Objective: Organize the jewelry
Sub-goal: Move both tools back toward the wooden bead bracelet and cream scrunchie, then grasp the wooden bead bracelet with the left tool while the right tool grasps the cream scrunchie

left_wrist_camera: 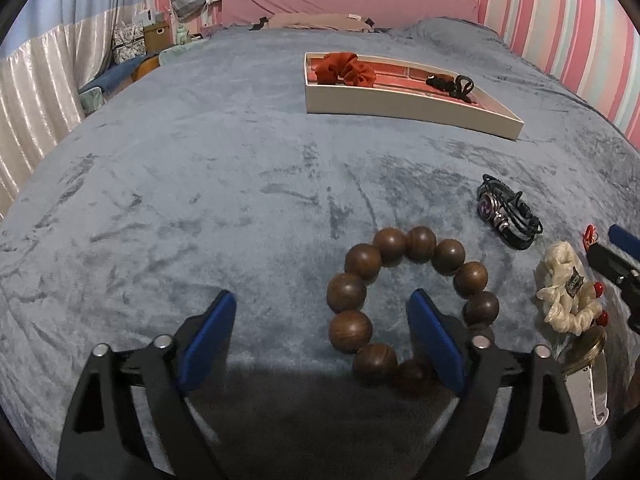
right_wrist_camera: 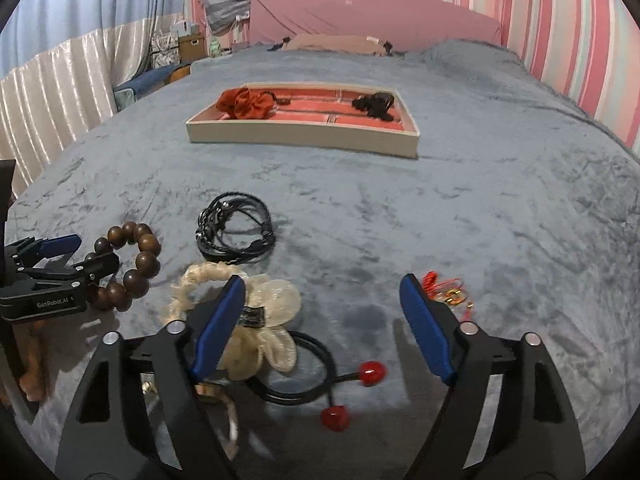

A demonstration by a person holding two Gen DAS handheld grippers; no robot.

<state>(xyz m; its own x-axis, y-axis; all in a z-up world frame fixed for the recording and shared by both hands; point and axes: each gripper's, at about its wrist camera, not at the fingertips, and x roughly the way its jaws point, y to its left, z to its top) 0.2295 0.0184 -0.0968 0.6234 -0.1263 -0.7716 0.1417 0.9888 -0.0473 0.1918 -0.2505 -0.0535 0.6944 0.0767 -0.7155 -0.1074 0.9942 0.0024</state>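
Observation:
My left gripper (left_wrist_camera: 322,314) is open, low over the blue blanket. Its right finger sits inside the ring of a brown wooden bead bracelet (left_wrist_camera: 362,260), its left finger outside. The bracelet (right_wrist_camera: 146,242) and left gripper (right_wrist_camera: 76,250) also show in the right wrist view. My right gripper (right_wrist_camera: 322,296) is open and empty above the blanket. A cream scrunchie (right_wrist_camera: 276,300) lies by its left finger, a black hair tie with red cherries (right_wrist_camera: 370,372) below, a red and gold charm (right_wrist_camera: 448,292) by its right finger. A black cord bracelet (right_wrist_camera: 236,232) lies ahead. The jewelry tray (right_wrist_camera: 304,136) stands farther back.
The tray (left_wrist_camera: 400,106) holds a red scrunchie (left_wrist_camera: 346,68) and a black hair tie (left_wrist_camera: 450,84). A white strap with a brass piece (left_wrist_camera: 584,376) lies at the right. A pink headboard (right_wrist_camera: 360,12) and striped wall (right_wrist_camera: 580,40) bound the bed. Curtains (left_wrist_camera: 40,92) hang at the left.

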